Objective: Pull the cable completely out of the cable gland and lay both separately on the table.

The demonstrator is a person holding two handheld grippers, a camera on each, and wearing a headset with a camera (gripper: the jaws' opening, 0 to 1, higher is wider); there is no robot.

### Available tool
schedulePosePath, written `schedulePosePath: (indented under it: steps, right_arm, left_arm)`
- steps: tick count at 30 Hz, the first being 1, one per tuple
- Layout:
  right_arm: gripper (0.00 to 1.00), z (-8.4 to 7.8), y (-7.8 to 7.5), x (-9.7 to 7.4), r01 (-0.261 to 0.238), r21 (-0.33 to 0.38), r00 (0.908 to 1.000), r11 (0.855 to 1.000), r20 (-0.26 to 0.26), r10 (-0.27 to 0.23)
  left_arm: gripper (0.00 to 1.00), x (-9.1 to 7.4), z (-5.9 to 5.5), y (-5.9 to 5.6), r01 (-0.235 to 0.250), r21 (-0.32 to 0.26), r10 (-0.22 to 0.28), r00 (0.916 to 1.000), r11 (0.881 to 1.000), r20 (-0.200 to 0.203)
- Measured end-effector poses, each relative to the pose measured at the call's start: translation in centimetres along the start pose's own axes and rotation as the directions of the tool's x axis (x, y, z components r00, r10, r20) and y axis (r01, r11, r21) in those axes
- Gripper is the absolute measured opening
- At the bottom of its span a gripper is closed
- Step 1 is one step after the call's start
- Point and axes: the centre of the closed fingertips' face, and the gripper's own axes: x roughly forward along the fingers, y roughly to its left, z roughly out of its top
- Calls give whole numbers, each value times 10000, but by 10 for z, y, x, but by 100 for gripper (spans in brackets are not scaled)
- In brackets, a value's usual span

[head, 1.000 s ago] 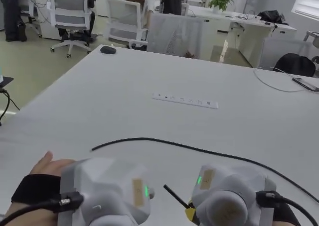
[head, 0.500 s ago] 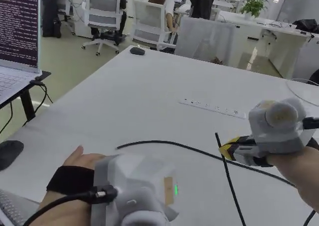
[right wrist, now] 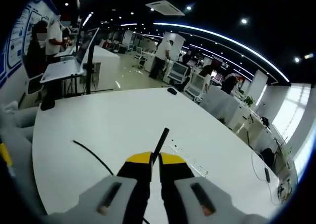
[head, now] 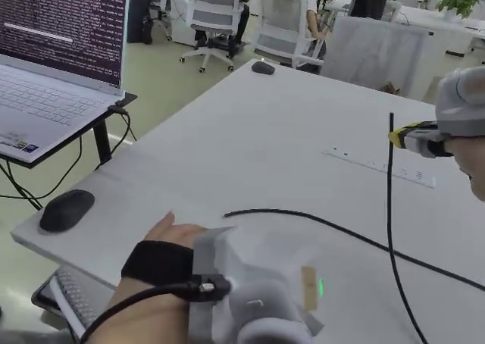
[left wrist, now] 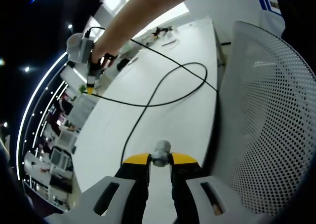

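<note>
We've got the L gripper (left wrist: 160,168) clamped on the gland (left wrist: 161,152), low over the table (head: 250,132); R gripper (right wrist: 154,161) pinches the cable (right wrist: 161,139) just below its tip, high up at far right; the cable hangs to the tabletop, its other end lying loose near the L gripper.

Right tongs (head: 396,136) have drawn the cable (head: 389,200) farther up
</note>
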Motion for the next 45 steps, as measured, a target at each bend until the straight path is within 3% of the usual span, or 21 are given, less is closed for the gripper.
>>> schedulePosePath:
  steps: [4,7,12,15,18,23,26,31,34,35,37,38,41,43,45]
  right_arm:
    - [5,-1,-10,13,-212,96,9997,9997,-74,213]
    - [7,-18,-19,15,-55,-484,9965,9988,-831,14]
    - [17,-35,-24,-5,-179,-200,9923,9996,-1229,153]
    - [17,-45,-18,-30,-368,-206,9896,9991,-1398,336]
    - [18,-47,1,-72,-733,-110,9913,9973,-1102,716]
    - [17,-58,32,-138,-1016,-760,9904,9919,-1018,936]
    - [17,-65,50,-176,-1065,-495,9915,9931,-805,1023]
    - [18,-83,84,-231,-1145,318,9916,9929,-567,1162]
    - [19,-100,107,-264,-1063,1106,9930,9882,-405,1113]
    - [19,-105,110,-272,-958,1156,9939,9887,-434,1014]
    - [17,-114,108,-291,-110,1035,9987,9946,-482,160]
    - [17,-120,107,-301,247,1374,9981,9902,-601,-166]
    - [18,-126,108,-321,678,2204,9973,9730,-434,-597]
    - [18,-128,110,-333,839,2409,9963,9669,-373,-772]
    - [17,-132,111,-341,1008,2407,9947,9654,-437,-930]
  left_arm:
    - [16,0,-2,1,11,-153,-12,10000,9999,-53]
    - [16,0,-3,1,44,-233,-46,10000,9997,-72]
    - [16,1,-3,0,112,-305,-114,9999,9995,-58]
    - [16,3,-3,-2,269,-239,-272,9996,9994,-103]
    - [16,5,2,-3,366,37,-366,9993,9993,-42]
    - [16,8,12,-16,1286,157,-1289,9914,9916,202]
    - [16,12,16,-21,1645,528,-1653,9862,9850,112]
    - [16,19,31,-21,2452,544,-2481,9672,9679,543]
    - [16,26,37,-14,3072,403,-3094,9480,9508,740]
    - [16,30,38,-12,3330,294,-3343,9394,9425,754]
    - [16,37,38,-10,3703,33,-3693,9258,9289,811]
    - [16,44,38,-8,3941,-146,-3915,9161,9190,863]
    - [16,66,27,-4,4239,-397,-4211,9048,9049,637]
    - [16,85,17,-6,4456,-718,-4426,8950,8923,550]
    - [16,101,6,-13,4745,-1102,-4727,8801,8733,436]
